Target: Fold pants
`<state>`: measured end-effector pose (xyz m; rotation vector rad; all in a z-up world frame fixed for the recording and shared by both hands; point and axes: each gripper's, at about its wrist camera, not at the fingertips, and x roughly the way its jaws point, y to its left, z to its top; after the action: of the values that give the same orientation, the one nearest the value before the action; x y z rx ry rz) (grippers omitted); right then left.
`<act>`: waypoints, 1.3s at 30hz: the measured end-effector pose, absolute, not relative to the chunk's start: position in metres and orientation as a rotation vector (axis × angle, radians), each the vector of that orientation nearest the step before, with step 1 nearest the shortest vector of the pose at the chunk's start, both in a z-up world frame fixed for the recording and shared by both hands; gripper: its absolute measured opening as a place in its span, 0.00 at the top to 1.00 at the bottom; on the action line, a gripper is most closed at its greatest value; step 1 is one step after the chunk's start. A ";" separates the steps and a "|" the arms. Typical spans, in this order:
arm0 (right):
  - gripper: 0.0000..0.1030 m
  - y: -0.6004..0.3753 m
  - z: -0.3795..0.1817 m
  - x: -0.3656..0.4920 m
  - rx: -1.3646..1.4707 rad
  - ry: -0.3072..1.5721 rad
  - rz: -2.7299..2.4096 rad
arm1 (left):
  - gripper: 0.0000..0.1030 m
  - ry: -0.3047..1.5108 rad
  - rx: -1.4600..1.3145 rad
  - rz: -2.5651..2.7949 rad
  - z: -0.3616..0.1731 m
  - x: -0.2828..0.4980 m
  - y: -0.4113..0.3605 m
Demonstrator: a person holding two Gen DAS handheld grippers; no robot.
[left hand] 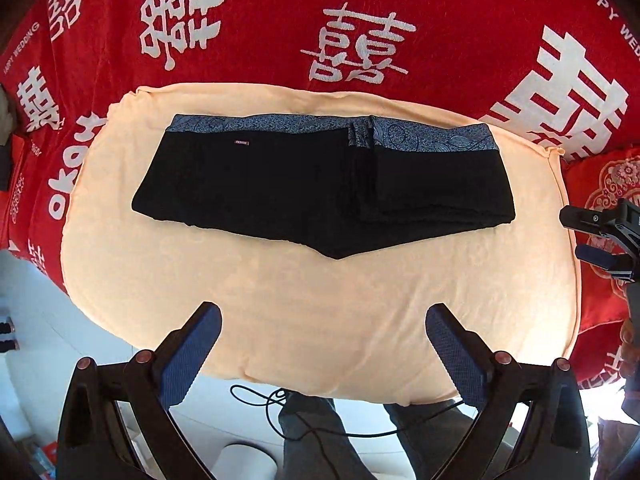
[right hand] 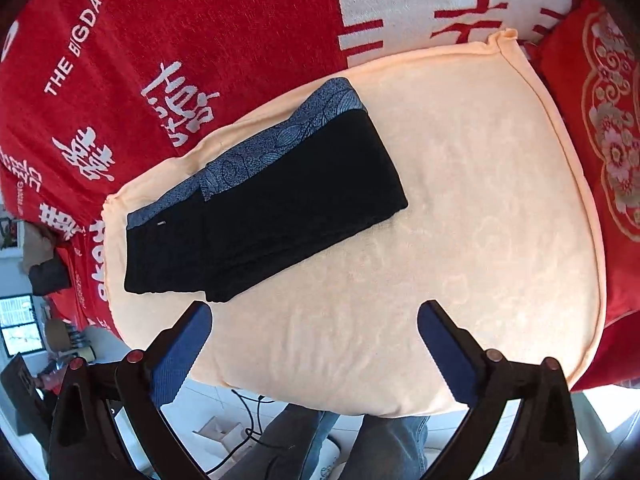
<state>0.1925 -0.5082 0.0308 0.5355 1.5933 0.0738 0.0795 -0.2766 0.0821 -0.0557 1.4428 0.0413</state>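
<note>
Folded black pants (left hand: 280, 184) lie on peach towel (left hand: 320, 320) ahead of left gripper (left hand: 324, 320) and right gripper (right hand: 314, 320), both spread apart, empty.

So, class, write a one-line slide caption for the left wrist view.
Open left claw hovers over the peach towel, facing folded black pants with a blue patterned waistband.

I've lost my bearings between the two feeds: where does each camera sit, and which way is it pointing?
Left wrist: rides on the left tool, above the near edge of the peach towel, looking square across at the folded pants; its open blue fingers, the right tool and the person's legs show.
Right wrist: on the right tool, further right, seeing the pants at a slant to its left; open fingers, legs.
Shared: pants, towel, red blanket.
</note>
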 end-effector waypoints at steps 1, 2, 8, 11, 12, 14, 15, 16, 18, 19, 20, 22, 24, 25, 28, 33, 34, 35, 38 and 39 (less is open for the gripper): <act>0.00 -0.505 0.034 0.186 0.548 1.596 0.064 | 0.00 1.441 -0.043 0.035 0.083 0.078 -0.271; 0.00 -0.499 0.036 0.182 0.551 1.600 0.052 | 0.00 1.439 -0.034 0.029 0.084 0.076 -0.265; 0.00 -0.460 0.050 0.165 0.551 1.596 0.026 | 0.00 1.417 -0.044 0.017 0.091 0.062 -0.224; 0.00 -0.437 0.060 0.163 0.541 1.583 0.039 | 0.00 1.395 -0.050 0.020 0.098 0.054 -0.207; 0.00 -0.428 0.064 0.164 0.521 1.578 0.045 | 0.00 1.384 -0.056 0.025 0.102 0.052 -0.200; 0.00 -0.417 0.069 0.167 0.495 1.574 0.052 | 0.00 1.372 -0.076 0.031 0.107 0.047 -0.189; 0.00 -0.411 0.072 0.168 0.491 1.572 0.057 | 0.00 1.368 -0.083 0.035 0.108 0.045 -0.183; 0.00 -0.405 0.075 0.169 0.490 1.568 0.065 | 0.00 1.364 -0.086 0.040 0.109 0.042 -0.178; 0.00 -0.394 0.082 0.171 0.476 1.559 0.081 | 0.00 1.355 -0.091 0.056 0.111 0.038 -0.167; 0.00 -0.390 0.085 0.172 0.463 1.555 0.085 | 0.00 1.352 -0.100 0.063 0.111 0.037 -0.163; 0.00 -0.386 0.088 0.172 0.455 1.552 0.090 | 0.00 1.349 -0.114 0.069 0.111 0.035 -0.157; 0.00 -0.381 0.094 0.172 0.447 1.546 0.098 | 0.00 1.348 -0.136 0.078 0.110 0.033 -0.151; 0.00 -0.379 0.098 0.172 0.437 1.543 0.096 | 0.00 1.340 -0.148 0.082 0.110 0.031 -0.147; 0.00 -0.379 0.100 0.172 0.432 1.542 0.095 | 0.00 1.337 -0.152 0.083 0.110 0.031 -0.148; 0.00 -0.380 0.105 0.171 0.413 1.537 0.092 | 0.00 1.331 -0.168 0.080 0.109 0.031 -0.149; 0.00 -0.390 0.108 0.170 0.403 1.536 0.071 | 0.00 1.318 -0.177 0.068 0.110 0.033 -0.155; 0.00 -0.391 0.109 0.170 0.404 1.535 0.065 | 0.00 1.318 -0.179 0.067 0.110 0.034 -0.155; 0.00 -0.393 0.109 0.169 0.406 1.532 0.061 | 0.00 1.318 -0.179 0.067 0.110 0.034 -0.156; 0.00 -0.395 0.111 0.167 0.414 1.525 0.057 | 0.00 1.319 -0.176 0.069 0.110 0.034 -0.157; 0.00 -0.395 0.112 0.165 0.417 1.522 0.055 | 0.00 1.318 -0.178 0.071 0.110 0.034 -0.157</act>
<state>0.1649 -0.3952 0.1118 0.4167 1.5215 0.0554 0.0340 -0.1571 0.1100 -0.1779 1.3175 0.0710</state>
